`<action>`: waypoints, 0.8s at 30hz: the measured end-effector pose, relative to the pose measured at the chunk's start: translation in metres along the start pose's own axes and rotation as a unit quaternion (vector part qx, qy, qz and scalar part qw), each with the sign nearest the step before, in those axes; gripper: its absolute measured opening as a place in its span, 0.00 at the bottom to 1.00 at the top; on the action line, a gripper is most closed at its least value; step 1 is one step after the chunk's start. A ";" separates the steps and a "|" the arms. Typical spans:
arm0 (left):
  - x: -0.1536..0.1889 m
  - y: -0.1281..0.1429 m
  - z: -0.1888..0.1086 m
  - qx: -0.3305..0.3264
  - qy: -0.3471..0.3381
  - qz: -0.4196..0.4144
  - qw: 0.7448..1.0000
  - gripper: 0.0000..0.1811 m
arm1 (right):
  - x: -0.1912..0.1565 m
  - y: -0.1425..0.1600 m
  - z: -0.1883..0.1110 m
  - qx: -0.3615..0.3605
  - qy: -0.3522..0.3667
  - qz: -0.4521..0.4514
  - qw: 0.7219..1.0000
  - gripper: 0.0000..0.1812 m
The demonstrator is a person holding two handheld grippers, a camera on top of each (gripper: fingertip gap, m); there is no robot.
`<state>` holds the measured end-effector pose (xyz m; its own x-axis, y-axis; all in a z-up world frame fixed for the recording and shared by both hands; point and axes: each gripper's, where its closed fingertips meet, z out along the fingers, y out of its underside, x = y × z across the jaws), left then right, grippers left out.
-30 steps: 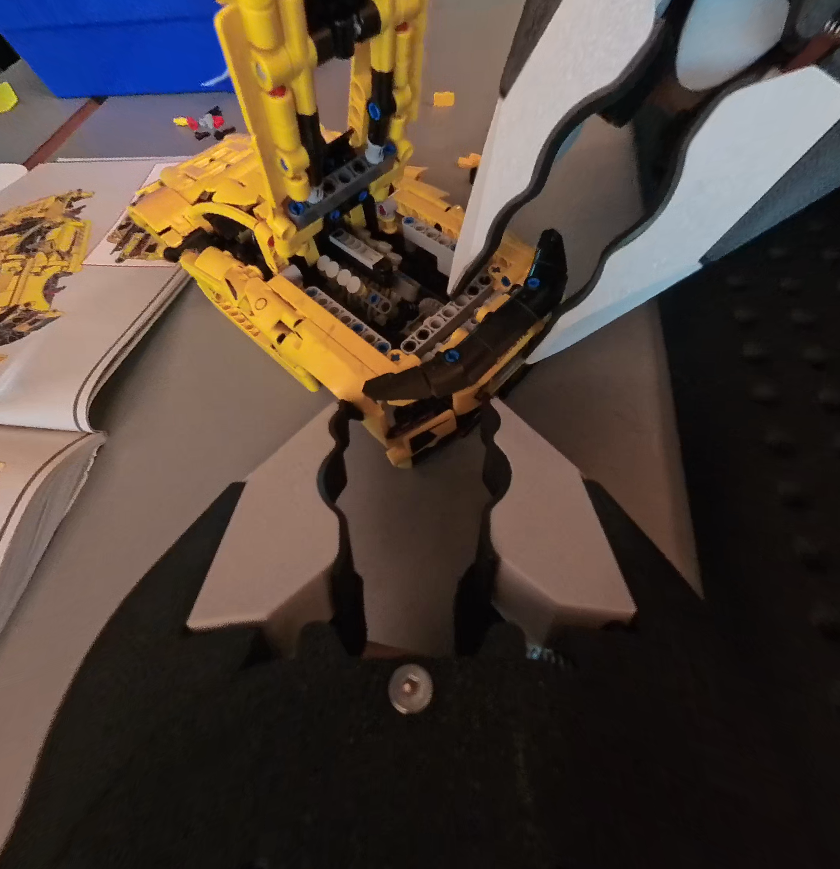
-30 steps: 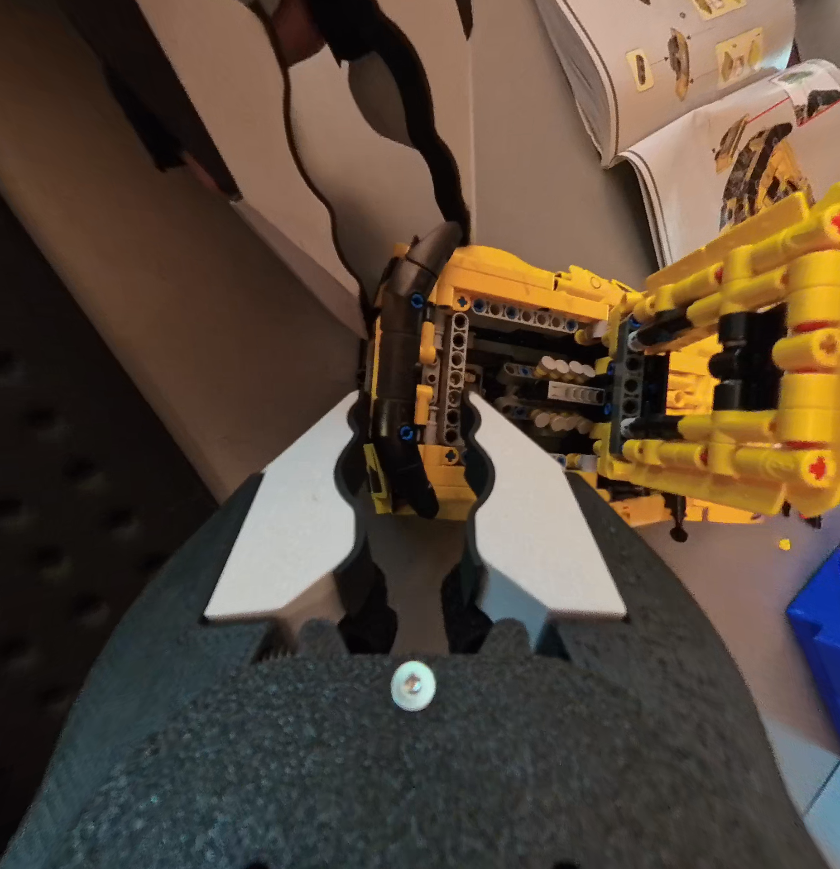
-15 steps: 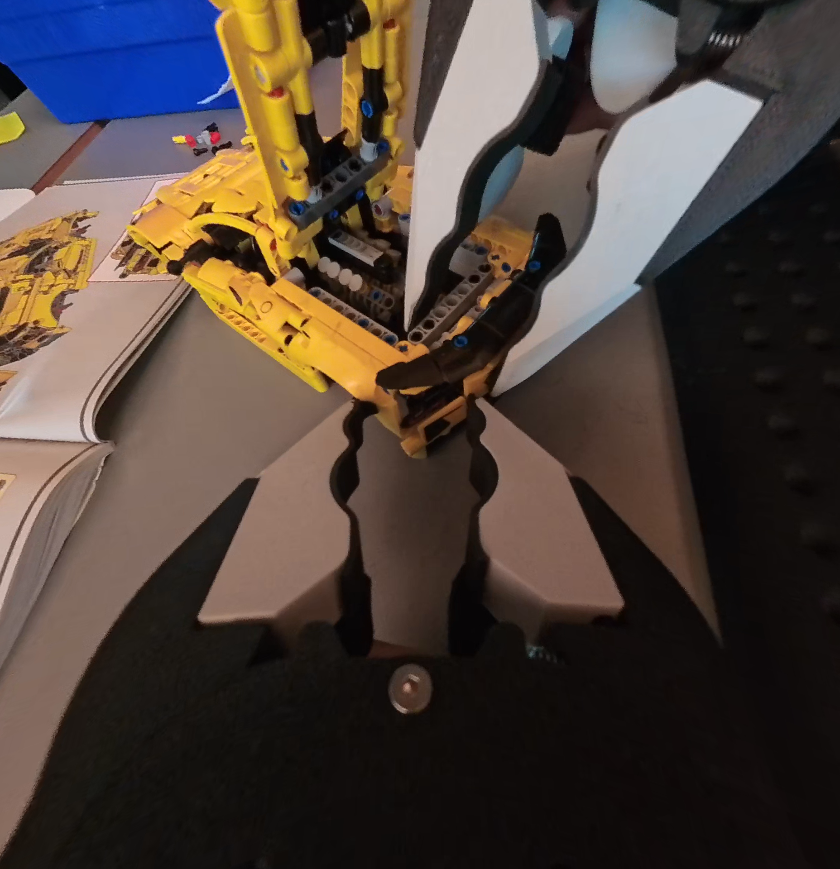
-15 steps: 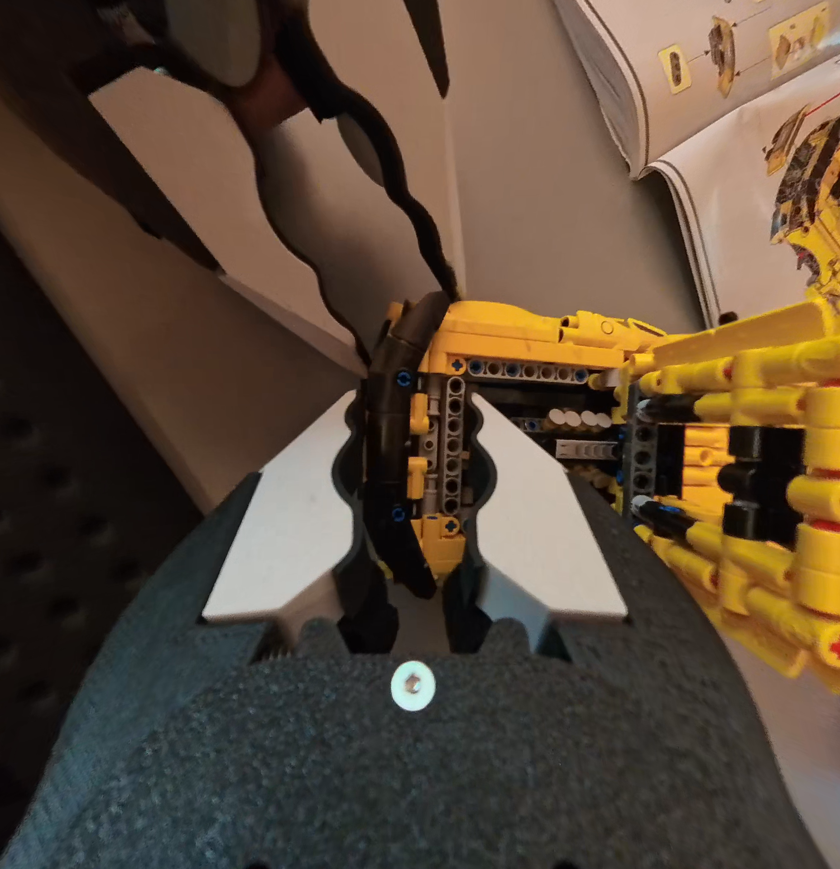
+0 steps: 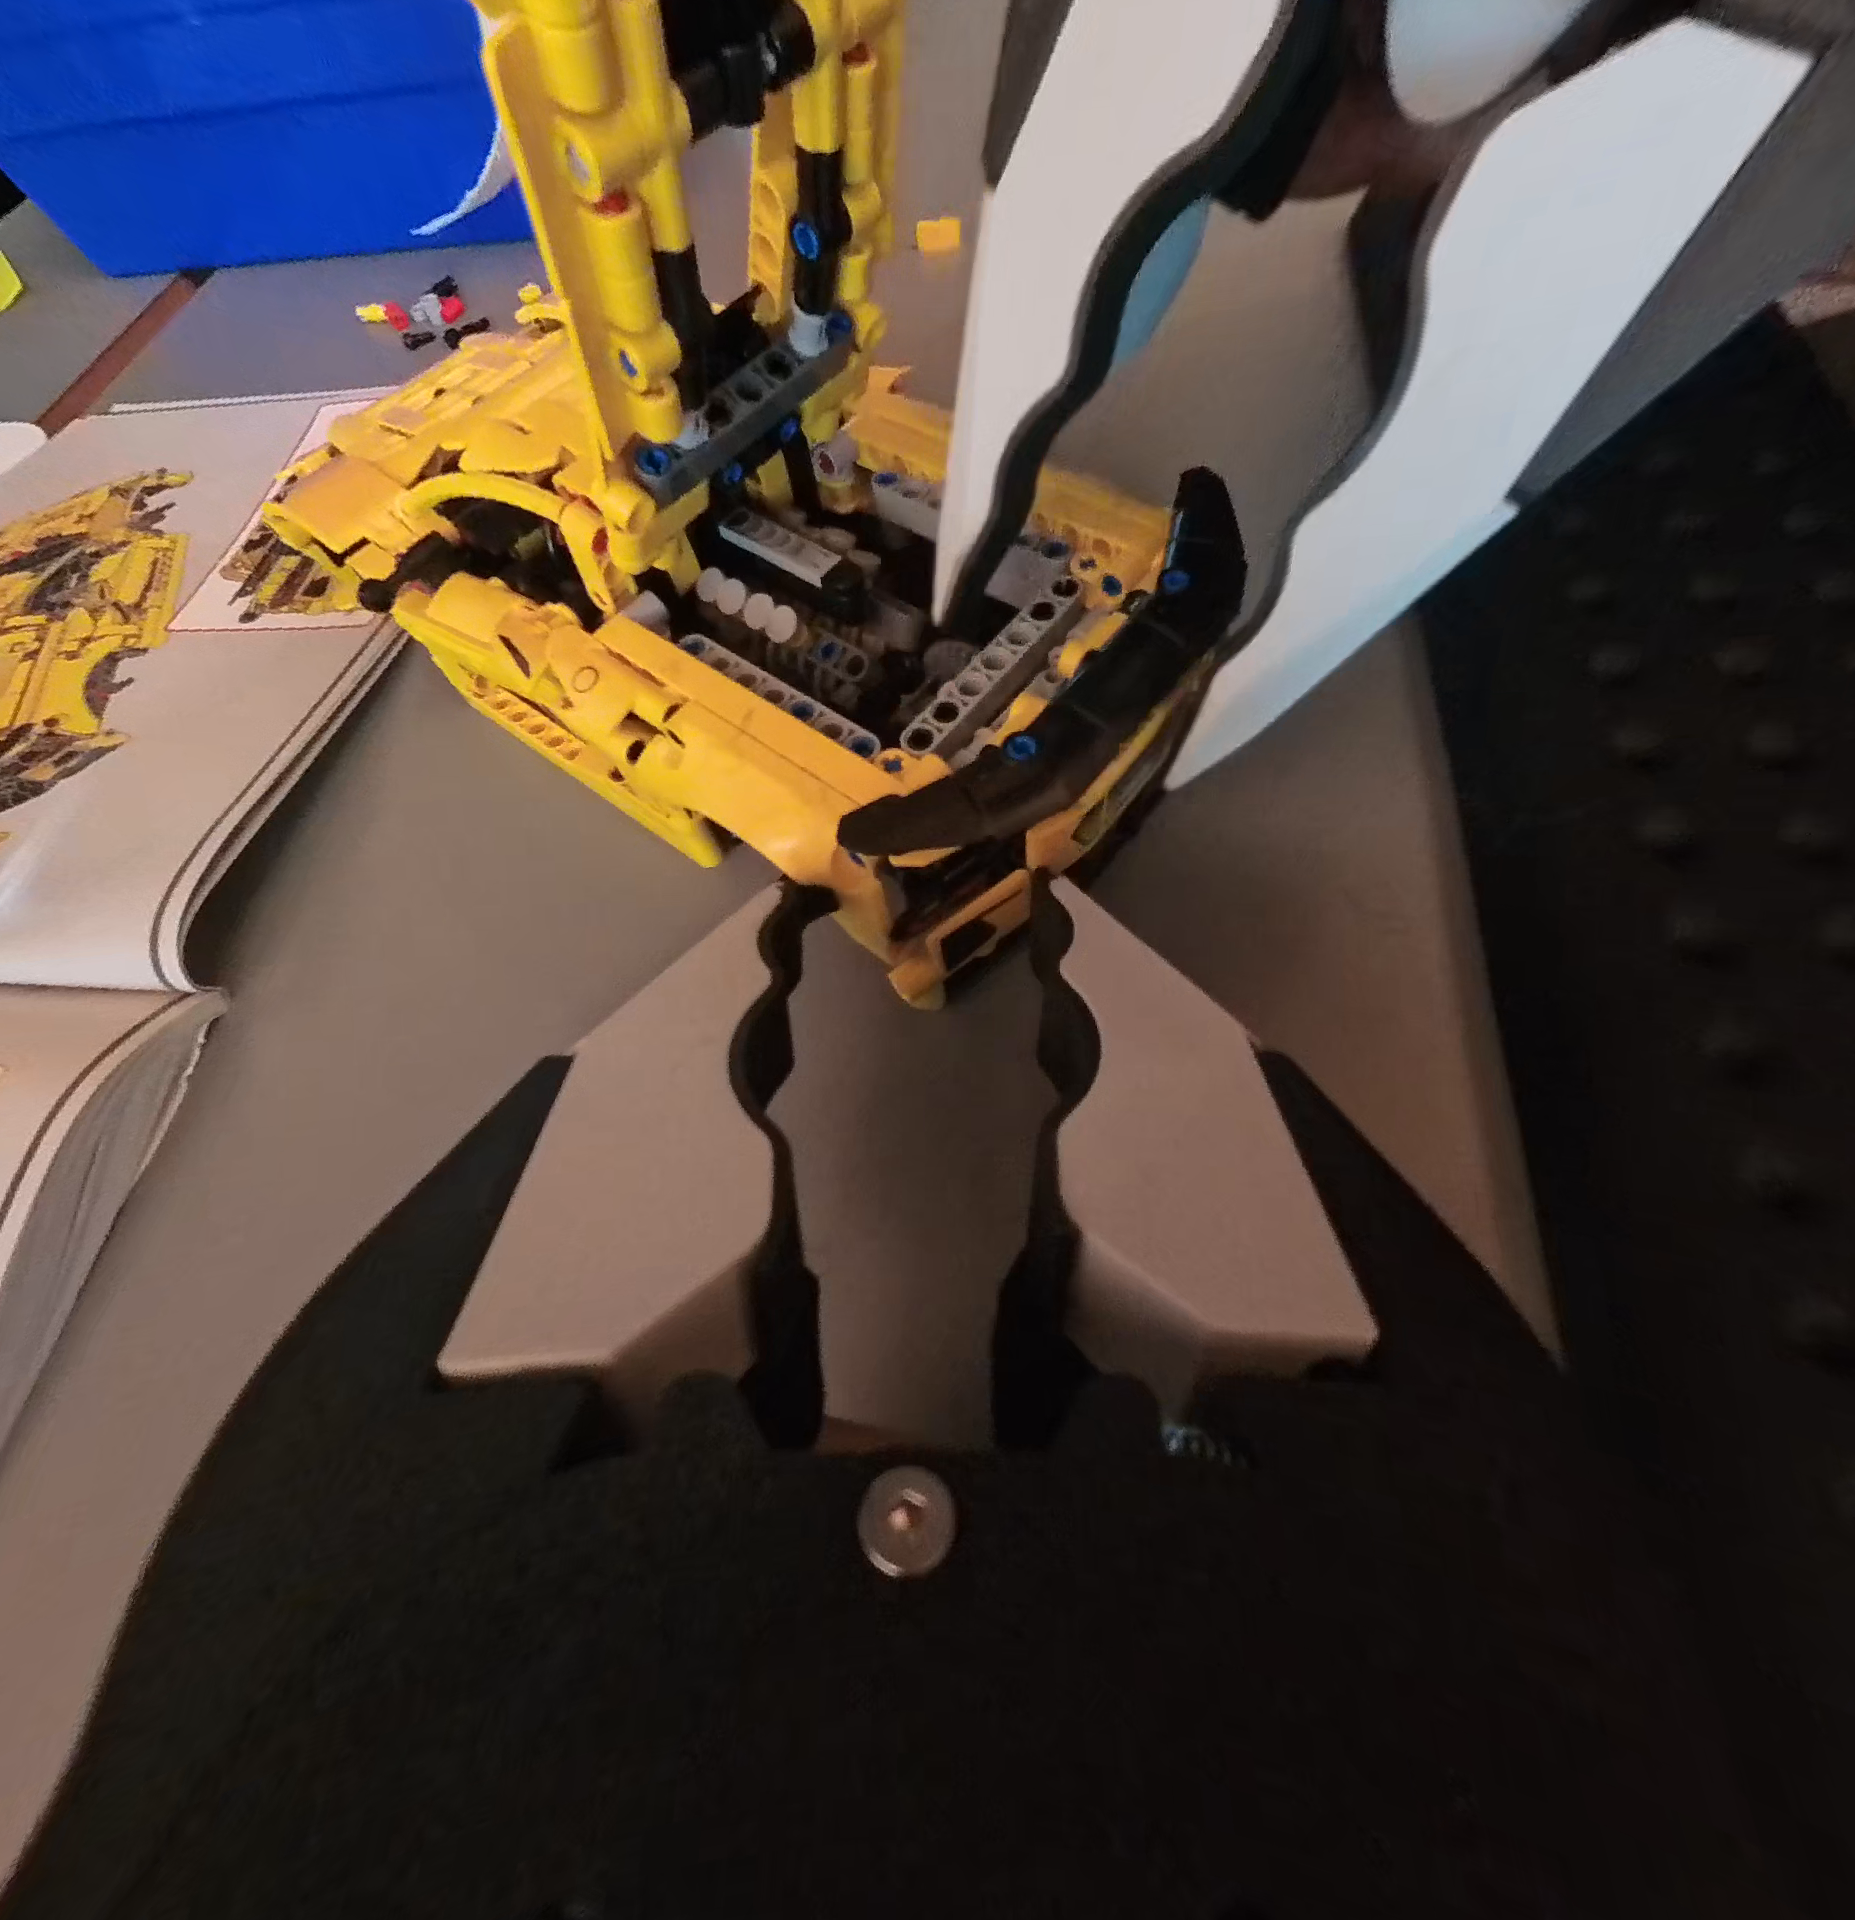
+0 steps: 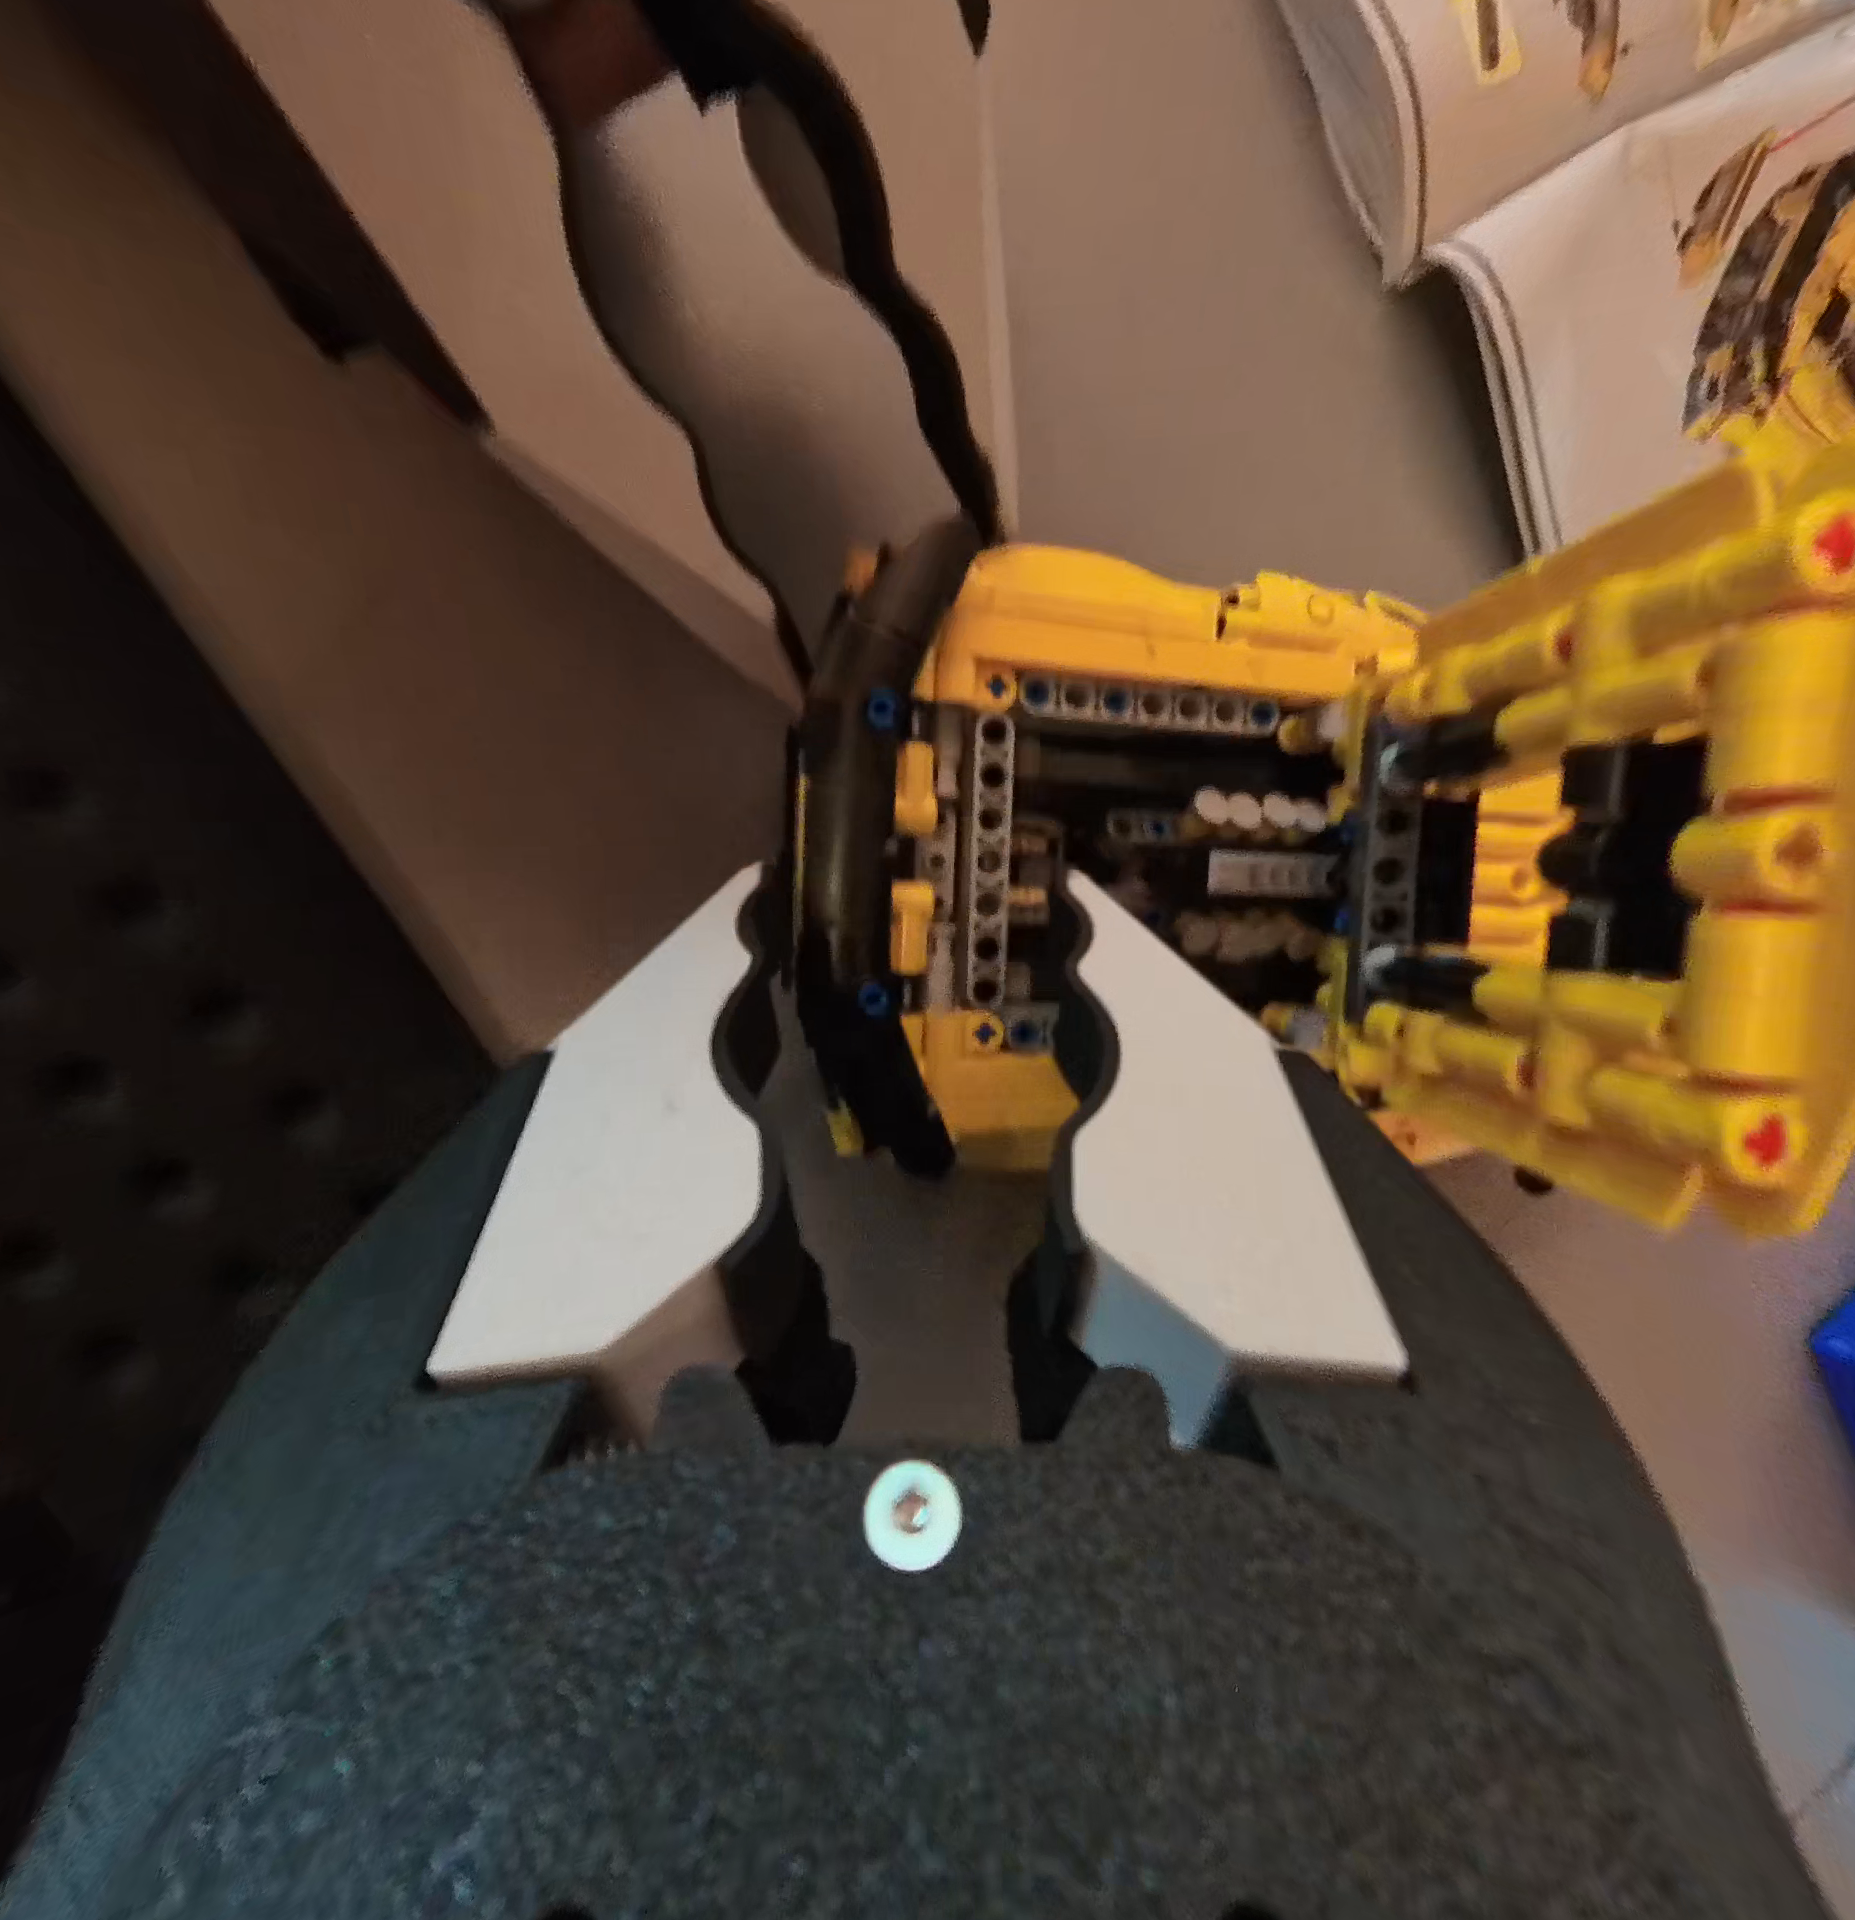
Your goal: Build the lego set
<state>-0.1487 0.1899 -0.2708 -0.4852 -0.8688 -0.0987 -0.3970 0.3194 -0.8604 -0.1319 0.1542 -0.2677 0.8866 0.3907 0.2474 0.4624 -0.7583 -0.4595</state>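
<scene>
No legible text anywhere I look, from either wrist cam. The open instruction booklet (image 5: 123, 665) on my left shows only printed pics of the yellow model, no words or nos. I can make out; same for its pages (image 6: 1588, 260) in the right view, too blurred and small to read.

Lego model (image 5: 632, 707): yellow body, black curved trim, grey holed beams, blue pins, red axle ends. Gripper fingers (image 5: 632, 1174): white, black wavy edges. Bin (image 5: 175, 125): blue. Table (image 5: 403, 997): grey. Mat (image 5: 1681, 831): black, dimpled.
</scene>
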 end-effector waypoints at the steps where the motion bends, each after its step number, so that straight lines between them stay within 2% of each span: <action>1: 0.000 0.000 0.000 -0.001 0.001 -0.002 1.000 0.24 | 0.000 0.006 -0.001 -0.008 -0.004 0.000 1.000 0.28; 4: 0.000 0.000 0.000 -0.001 0.000 -0.002 1.000 0.24 | -0.003 0.010 0.002 -0.011 -0.024 0.003 1.000 0.23; 8: -0.003 0.001 0.000 -0.002 -0.005 -0.007 1.000 0.24 | -0.002 0.008 0.003 -0.011 -0.036 0.011 0.999 0.22; 12: -0.004 0.001 0.000 -0.004 -0.010 -0.005 1.000 0.24 | -0.002 0.008 0.003 -0.011 -0.030 0.001 0.999 0.22; 17: -0.006 0.002 -0.001 -0.003 -0.010 -0.005 1.000 0.24 | 0.000 0.005 0.000 0.024 0.005 0.009 1.000 0.23; 19: -0.007 0.002 -0.001 -0.002 -0.013 -0.002 1.000 0.24 | -0.004 -0.002 -0.018 0.067 0.000 0.013 0.998 0.23; 21: -0.007 0.001 -0.002 -0.001 -0.013 -0.002 1.000 0.24 | -0.009 -0.016 -0.048 0.145 -0.025 0.043 0.988 0.21; 24: -0.008 0.002 -0.003 -0.001 -0.012 -0.008 1.000 0.24 | 0.004 -0.030 -0.091 0.298 -0.049 0.127 0.945 0.18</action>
<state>-0.1479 0.1986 -0.2705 -0.4600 -0.8827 -0.0965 -0.4059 0.3057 -0.8613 -0.1431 0.1309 -0.1756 0.9530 0.3030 -0.0021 0.1307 -0.4174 -0.8993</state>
